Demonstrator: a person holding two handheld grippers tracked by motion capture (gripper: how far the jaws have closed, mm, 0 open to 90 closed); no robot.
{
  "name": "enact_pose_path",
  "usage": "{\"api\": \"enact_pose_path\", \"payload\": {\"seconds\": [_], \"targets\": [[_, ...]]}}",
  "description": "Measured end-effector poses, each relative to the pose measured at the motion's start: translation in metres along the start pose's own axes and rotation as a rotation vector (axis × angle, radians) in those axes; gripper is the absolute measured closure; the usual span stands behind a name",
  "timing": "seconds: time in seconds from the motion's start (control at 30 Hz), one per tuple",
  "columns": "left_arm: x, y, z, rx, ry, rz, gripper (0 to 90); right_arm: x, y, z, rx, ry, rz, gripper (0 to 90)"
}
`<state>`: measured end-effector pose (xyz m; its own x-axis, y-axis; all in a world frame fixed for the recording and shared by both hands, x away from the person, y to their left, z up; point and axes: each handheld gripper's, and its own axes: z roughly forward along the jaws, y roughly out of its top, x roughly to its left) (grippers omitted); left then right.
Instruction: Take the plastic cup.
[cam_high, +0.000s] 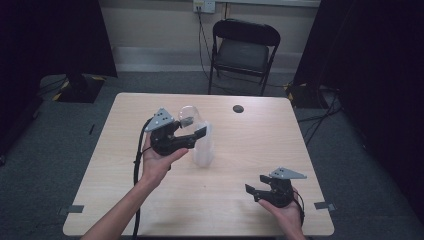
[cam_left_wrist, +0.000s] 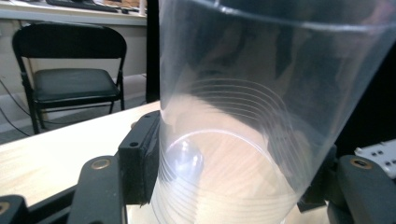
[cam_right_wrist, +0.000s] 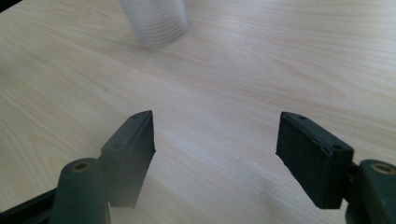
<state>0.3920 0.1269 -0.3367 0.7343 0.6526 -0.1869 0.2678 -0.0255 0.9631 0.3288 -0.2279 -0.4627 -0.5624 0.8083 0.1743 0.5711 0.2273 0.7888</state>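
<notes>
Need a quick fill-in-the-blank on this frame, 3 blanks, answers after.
1. The left tongs are closed around a clear plastic ____.
2. The right tongs are ____, with nothing between the jaws.
3. Behind the table stands a black folding ____.

Answers: cup; open; chair
</notes>
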Motion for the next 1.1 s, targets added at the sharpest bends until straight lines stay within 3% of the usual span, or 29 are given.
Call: {"api": "enact_pose_path", "payload": {"seconds": [0.13,0.23,0.47,0.6,0.83,1.1], "targets": [[0.005,-0.006,-0.009,0.022,-0.041,-0.028,37.0,0.007,0.003,0.001,-0.011,0.018,-0.017,27.8],[0.008,-0.011,-0.013,0.051,-0.067,-0.061,37.0,0.015,0.007,0.003,-0.012,0.061,-0.035,26.2],[0.004,-0.024,-0.015,0.087,-0.071,-0.097,36.9,0.027,0.017,0.0,-0.051,0.073,-0.069,25.4],[-0.001,-0.035,-0.016,0.113,-0.073,-0.09,37.1,0.038,0.029,0.003,-0.069,0.095,-0.102,23.9],[-0.005,-0.05,-0.014,0.164,-0.069,-0.087,37.0,0.06,0.05,0.022,-0.105,0.132,-0.125,30.2],[-0.004,-0.065,-0.008,0.206,-0.064,-0.127,37.1,0.072,0.047,0.036,-0.149,0.154,-0.121,33.9]]}}
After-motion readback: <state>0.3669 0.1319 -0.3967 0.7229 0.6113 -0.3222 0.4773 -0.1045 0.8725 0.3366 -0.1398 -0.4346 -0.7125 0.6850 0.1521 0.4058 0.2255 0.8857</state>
